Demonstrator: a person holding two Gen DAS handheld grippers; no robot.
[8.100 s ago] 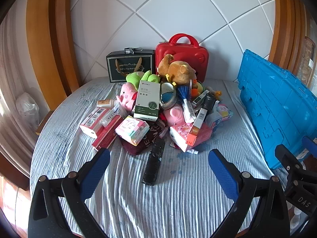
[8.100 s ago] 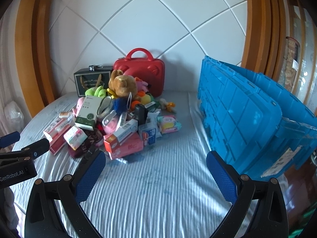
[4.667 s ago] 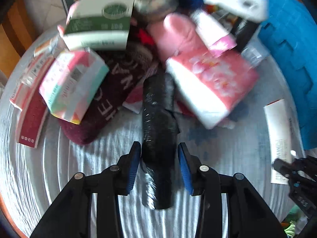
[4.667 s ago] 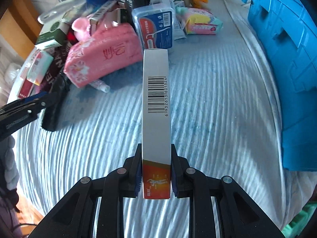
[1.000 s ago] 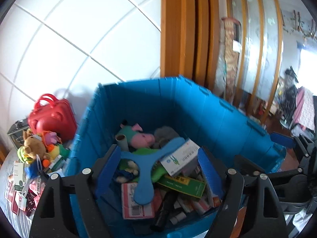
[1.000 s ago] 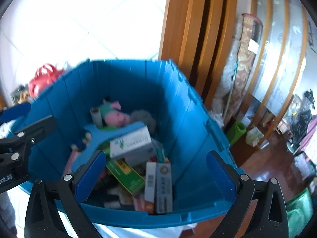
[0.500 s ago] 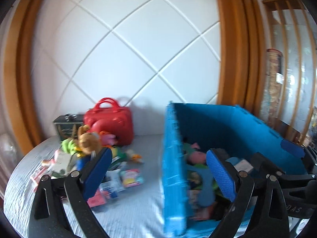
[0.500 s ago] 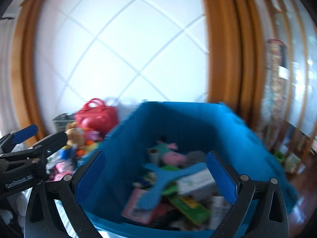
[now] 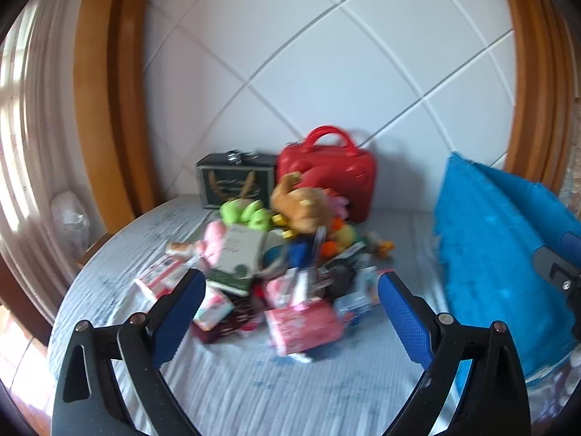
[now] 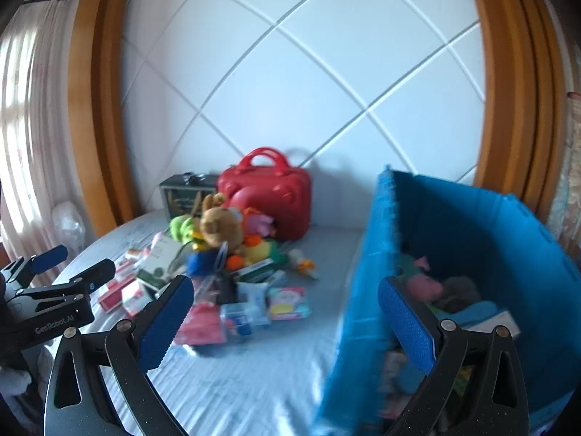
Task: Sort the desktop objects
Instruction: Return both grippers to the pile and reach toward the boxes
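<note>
A pile of toys, boxes and packets [image 9: 279, 272] lies on the round table with the grey-blue cloth [image 9: 254, 385]; it also shows in the right wrist view [image 10: 218, 276]. A brown plush bear [image 9: 301, 200] tops the pile. The blue crate [image 10: 472, 272] stands at the right, holding toys and boxes. My left gripper [image 9: 290, 312] is open and empty, in the air facing the pile. My right gripper [image 10: 283, 312] is open and empty, in the air by the crate's left wall. The left gripper [image 10: 54, 290] shows at the right wrist view's left edge.
A red case [image 9: 326, 170] and a dark tin box [image 9: 236, 185] stand at the back against the white padded wall. Wooden frames rise on both sides. The table's edge drops at the left, by a curtain [image 9: 29, 145].
Both grippers have swung left from above the crate and now face the pile. Both are open and empty, as half a second ago. The views are blurred by motion.
</note>
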